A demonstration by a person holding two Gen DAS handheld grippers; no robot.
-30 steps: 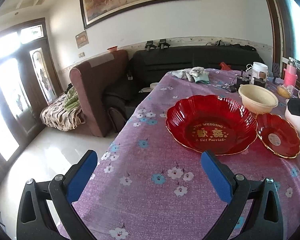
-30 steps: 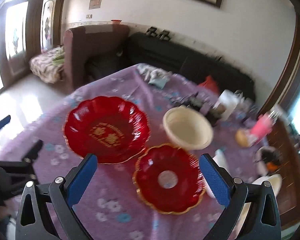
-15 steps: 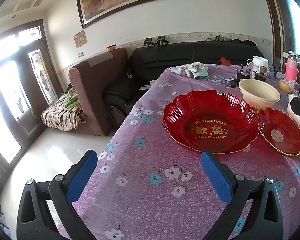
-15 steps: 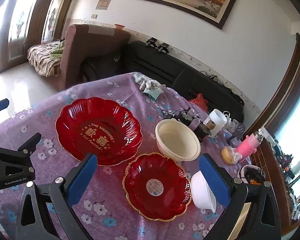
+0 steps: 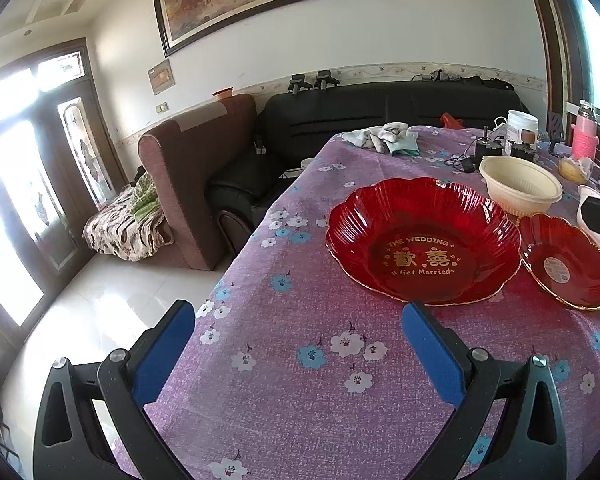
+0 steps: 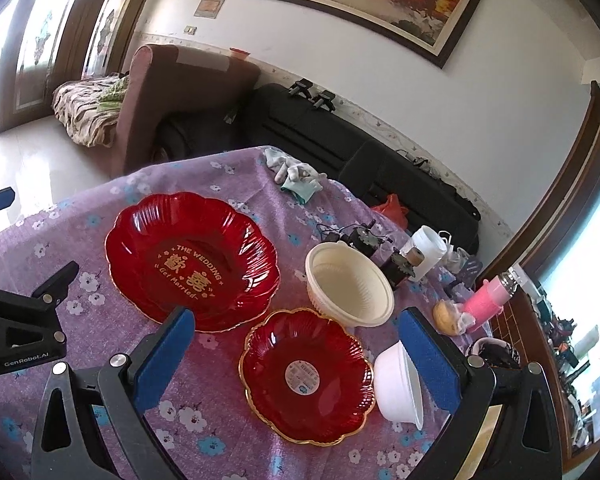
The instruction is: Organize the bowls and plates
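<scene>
Plates and bowls sit loose on the purple flowered surface (image 6: 236, 432), none stacked yet, so the sorting looks barely begun. Nearest to the right hand-held gripper (image 6: 296, 350) is the small red plate (image 6: 306, 372), lying flat directly ahead and just below the gap between its spread blue pads, which hold nothing. Just to the right of that plate, a white bowl (image 6: 400, 386) tips on its side with its mouth toward the plate, partly hidden behind the right pad. Beyond the small plate stands a cream ribbed bowl (image 6: 350, 284), upright and close to the plate's far rim. The large red plate (image 5: 422, 240), scalloped, gold-edged and lettered in gold, lies ahead and to the right of the left hand-held gripper (image 5: 298, 346), whose pads are also wide apart and empty over bare cloth. The right side is clearly closer to the small pieces; the left is closer to the big plate. Both plates are round, so no long axis matters, but their thin glossy rims lie low against the cloth and will probably need an edge-on pinch.
</scene>
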